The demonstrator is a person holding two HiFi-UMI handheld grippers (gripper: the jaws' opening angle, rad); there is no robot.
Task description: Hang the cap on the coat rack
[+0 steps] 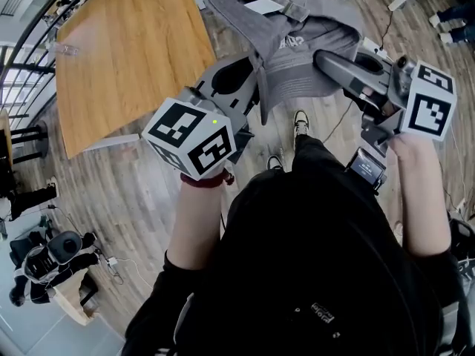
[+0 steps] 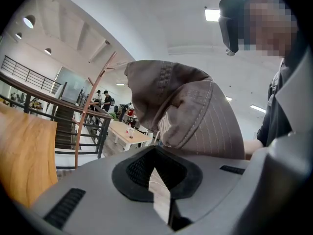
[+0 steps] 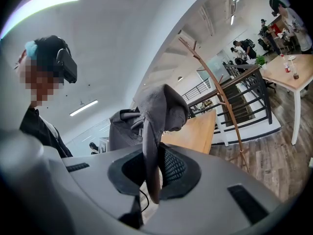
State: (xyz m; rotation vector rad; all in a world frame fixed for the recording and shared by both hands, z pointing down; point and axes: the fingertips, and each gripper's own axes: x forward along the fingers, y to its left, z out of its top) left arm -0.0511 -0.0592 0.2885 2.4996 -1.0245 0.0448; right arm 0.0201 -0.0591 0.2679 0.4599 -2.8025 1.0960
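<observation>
Pinching brim of grey cap (image 3: 166, 106), right tongs (image 3: 151, 163).

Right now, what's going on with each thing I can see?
cap: off the rack, held up between both grippers
left gripper: shut on the cap's edge
right gripper: shut on the cap's fabric
coat rack: upright, visible hooks bare

Grey cap (image 1: 300, 47) hangs between left gripper (image 1: 251, 78) and right gripper (image 1: 326, 61).

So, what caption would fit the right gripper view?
The cap, clamped edge-on in the right gripper, with the coat rack beyond.
</observation>
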